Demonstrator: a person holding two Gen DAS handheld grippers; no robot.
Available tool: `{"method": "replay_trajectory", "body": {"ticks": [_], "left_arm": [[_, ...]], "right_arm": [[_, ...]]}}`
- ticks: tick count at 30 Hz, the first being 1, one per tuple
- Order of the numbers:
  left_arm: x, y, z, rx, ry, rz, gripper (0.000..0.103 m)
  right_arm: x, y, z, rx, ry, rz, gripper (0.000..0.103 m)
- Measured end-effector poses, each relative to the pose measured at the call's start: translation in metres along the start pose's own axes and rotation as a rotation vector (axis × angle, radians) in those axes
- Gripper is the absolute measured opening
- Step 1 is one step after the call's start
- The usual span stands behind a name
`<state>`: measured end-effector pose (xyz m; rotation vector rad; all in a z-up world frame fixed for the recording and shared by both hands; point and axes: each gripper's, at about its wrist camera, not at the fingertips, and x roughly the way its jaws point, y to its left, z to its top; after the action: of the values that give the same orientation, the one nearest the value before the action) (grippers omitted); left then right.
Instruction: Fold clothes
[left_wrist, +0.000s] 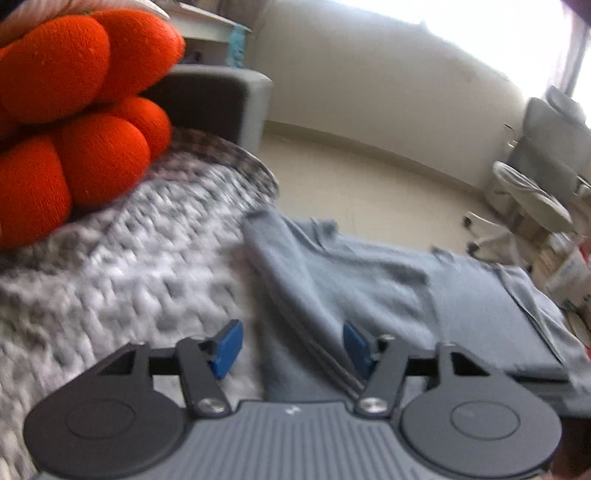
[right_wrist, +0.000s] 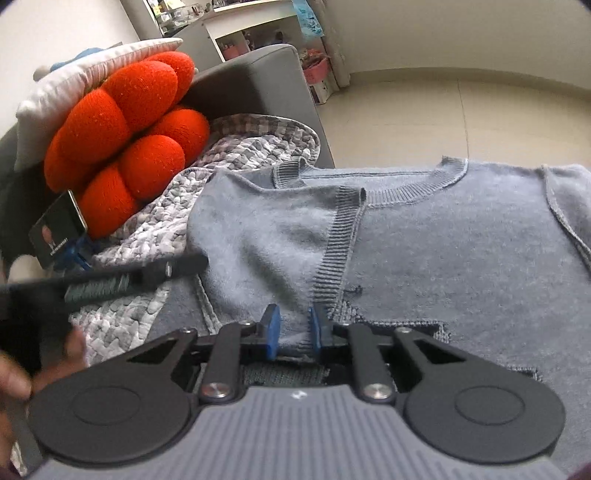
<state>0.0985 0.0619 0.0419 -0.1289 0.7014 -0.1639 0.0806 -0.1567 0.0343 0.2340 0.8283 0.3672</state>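
1. Only the right wrist view shows the whole front of the grey-blue sweater (right_wrist: 424, 236): it lies spread just ahead of the right claw (right_wrist: 293, 328), round neckline at the far edge and one sleeve folded across the chest, its ribbed cuff running down towards the claw.
2. Between the blue pads (right_wrist: 272, 328) of the right claw sits a fold of the sweater; the claw is nearly closed and pinching this fabric.
3. Left of the right claw the same view shows the left claw (right_wrist: 192, 263) side-on and blurred, over the quilted grey blanket (right_wrist: 155, 221), with a person's hand (right_wrist: 14, 373) behind it.
4. From the left wrist view, the left claw (left_wrist: 291, 347) stands released, pads apart; the sweater's edge (left_wrist: 332, 288) lies under its right pad, untouched as far as the blur allows.
5. Both views show the orange knotted cushion (right_wrist: 125, 136) far left of the claws; only the left view shows a grey chair (left_wrist: 546, 140) off right.
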Motion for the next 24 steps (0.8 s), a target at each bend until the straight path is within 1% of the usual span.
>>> {"method": "replay_trajectory", "body": {"ticks": [2,3,4,5,6,7,8,10,13,14,15,16,17,19,20,22,24], "left_arm": [[0.011,0.001,0.014,0.005,-0.037,0.024,0.048],[0.017,0.001,0.022,0.009,-0.059,0.04,0.04],[0.024,0.0,0.029,0.014,-0.075,0.051,0.031],[0.032,-0.002,0.034,0.017,-0.077,0.053,0.024],[0.04,-0.003,0.04,0.017,-0.07,0.05,0.011],[0.048,-0.004,0.045,0.017,-0.064,0.048,0.006],[0.054,-0.006,0.049,0.026,-0.062,0.048,0.006],[0.066,-0.014,0.053,0.078,-0.057,0.061,0.005],[0.086,-0.018,0.054,0.137,0.011,0.088,0.005],[0.088,-0.017,0.053,0.142,0.013,0.079,0.005],[0.089,-0.015,0.053,0.145,0.01,0.066,0.005],[0.085,-0.01,0.055,0.117,0.002,0.045,0.005],[0.079,-0.002,0.059,0.063,-0.01,0.018,0.005],[0.064,0.015,0.065,-0.045,-0.041,-0.04,0.005],[0.055,0.023,0.067,-0.082,-0.061,-0.052,0.005],[0.038,0.035,0.068,-0.113,-0.09,-0.041,0.006],[0.024,0.042,0.062,-0.114,-0.098,-0.045,0.009]], "right_arm": [[0.0,0.001,0.0,0.007,-0.002,-0.007,0.017],[0.0,0.002,-0.001,0.007,-0.003,-0.009,0.017],[-0.001,0.002,-0.002,0.006,-0.004,-0.011,0.017],[-0.002,0.003,-0.003,0.003,-0.005,-0.013,0.017],[-0.004,0.004,-0.005,-0.004,-0.006,-0.017,0.017],[-0.005,0.005,-0.007,-0.018,-0.008,-0.023,0.017],[-0.007,0.007,-0.009,-0.035,-0.01,-0.03,0.017],[-0.009,0.009,-0.011,-0.059,-0.014,-0.038,0.017],[-0.011,0.008,-0.012,-0.064,-0.02,-0.032,0.017],[-0.011,0.006,-0.01,-0.051,-0.023,-0.022,0.018],[-0.012,0.003,-0.008,-0.036,-0.027,-0.009,0.024],[-0.012,0.0,-0.006,-0.021,-0.034,0.0,0.027],[-0.013,-0.003,-0.004,-0.009,-0.047,-0.002,0.031],[-0.014,-0.009,0.002,-0.002,-0.073,-0.018,0.032],[-0.013,-0.012,0.005,-0.002,-0.083,-0.015,0.032],[-0.008,-0.018,0.014,-0.015,-0.1,-0.03,0.032],[0.001,-0.022,0.028,-0.028,-0.125,-0.057,0.032]]}}
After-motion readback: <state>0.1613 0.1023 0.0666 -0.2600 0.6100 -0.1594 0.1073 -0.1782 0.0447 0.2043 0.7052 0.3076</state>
